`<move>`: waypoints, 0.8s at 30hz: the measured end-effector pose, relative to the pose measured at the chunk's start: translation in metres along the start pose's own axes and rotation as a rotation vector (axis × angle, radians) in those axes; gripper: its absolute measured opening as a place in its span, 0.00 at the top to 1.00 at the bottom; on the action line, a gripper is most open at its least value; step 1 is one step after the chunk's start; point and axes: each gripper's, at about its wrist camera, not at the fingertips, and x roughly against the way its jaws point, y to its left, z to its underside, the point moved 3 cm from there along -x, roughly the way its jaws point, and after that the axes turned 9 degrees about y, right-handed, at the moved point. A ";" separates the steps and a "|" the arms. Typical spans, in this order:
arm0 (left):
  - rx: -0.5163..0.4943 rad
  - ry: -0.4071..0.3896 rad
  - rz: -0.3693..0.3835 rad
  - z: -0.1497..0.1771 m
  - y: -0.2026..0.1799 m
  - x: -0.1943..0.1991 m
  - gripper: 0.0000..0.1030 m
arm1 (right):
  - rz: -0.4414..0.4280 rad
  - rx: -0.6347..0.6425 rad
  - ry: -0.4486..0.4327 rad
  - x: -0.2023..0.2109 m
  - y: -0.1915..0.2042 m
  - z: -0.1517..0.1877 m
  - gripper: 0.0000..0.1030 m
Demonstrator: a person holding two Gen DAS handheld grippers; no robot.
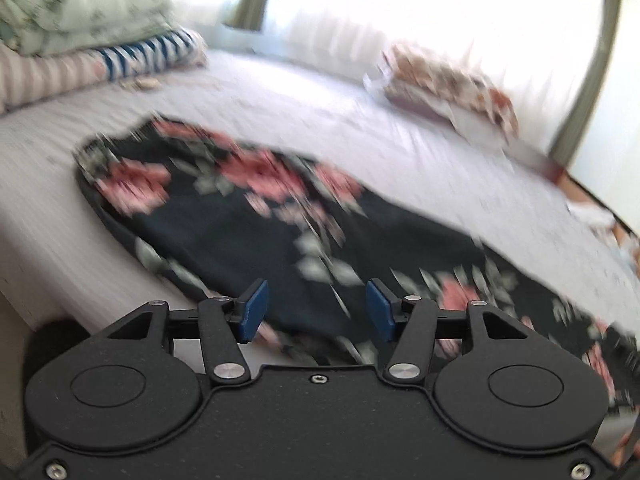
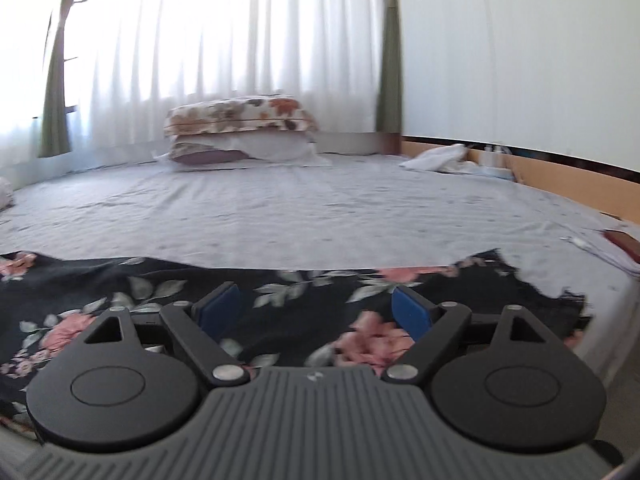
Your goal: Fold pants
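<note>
**Both claws empty above the floral pants at the bed's near edge**

Your left gripper (image 1: 316,308) has its blue pads (image 1: 254,310) parted about halfway, with nothing between them; only the cloth below shows through the gap. Your right gripper (image 2: 316,312) stands wider still, close to fully spread, and it too carries nothing. With neither claw pinching fabric, the garment lies under its own weight alone.

The pants (image 1: 280,216), dark with pink roses and pale leaves, lie flat on the grey bedsheet (image 2: 320,208) along the near edge of the bed. In the left wrist view they run from a rounded end toward the bed's left side, across and down to the right, where the cloth passes behind the gripper body. In the right wrist view the same fabric (image 2: 304,304) fills the strip nearest you, its far border running roughly parallel to the bed's edge and ending in a ragged-looking corner at the right. The left view is blurred, so I cannot tell how many layers are stacked.

That long, narrow lie suggests the legs are already laid one on the other, leaving a crosswise fold to do. Keeping them at the near edge keeps both ends within your reach. The stacked floral pillows (image 2: 240,128) at the far side, and the folded quilts (image 1: 80,28) at the far left corner, sit well apart from the work.
</note>
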 end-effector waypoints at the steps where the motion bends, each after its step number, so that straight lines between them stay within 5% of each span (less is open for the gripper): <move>1: 0.014 -0.023 -0.025 -0.008 0.008 -0.001 0.54 | -0.053 0.021 0.003 -0.002 0.017 0.002 0.11; 2: 0.022 -0.036 -0.045 -0.015 0.015 -0.004 0.60 | -0.095 0.037 0.005 -0.003 0.031 0.004 0.11; 3: 0.025 -0.042 -0.053 -0.022 0.021 -0.008 0.88 | -0.137 0.057 0.007 -0.005 0.047 0.007 0.11; 4: 0.033 -0.039 -0.052 -0.030 0.029 -0.014 1.00 | -0.167 0.077 0.010 -0.006 0.060 0.009 0.11; 8: 0.037 -0.026 -0.087 -0.050 0.050 -0.043 0.96 | -0.265 0.166 0.018 -0.008 0.109 0.019 0.11; 13: 0.000 0.050 -0.334 -0.049 0.072 -0.087 0.96 | -0.308 0.237 0.070 -0.008 0.143 0.042 0.11; 18: -0.029 0.019 -0.443 -0.036 0.089 -0.082 0.96 | -0.386 0.294 0.077 0.016 0.162 0.075 0.11; 21: 0.088 0.012 -0.500 -0.037 0.102 -0.069 0.96 | -0.449 0.282 0.098 0.029 0.161 0.075 0.11; 24: 0.219 -0.031 -0.432 -0.045 0.110 -0.051 0.95 | -0.558 0.234 0.102 0.037 0.152 0.061 0.11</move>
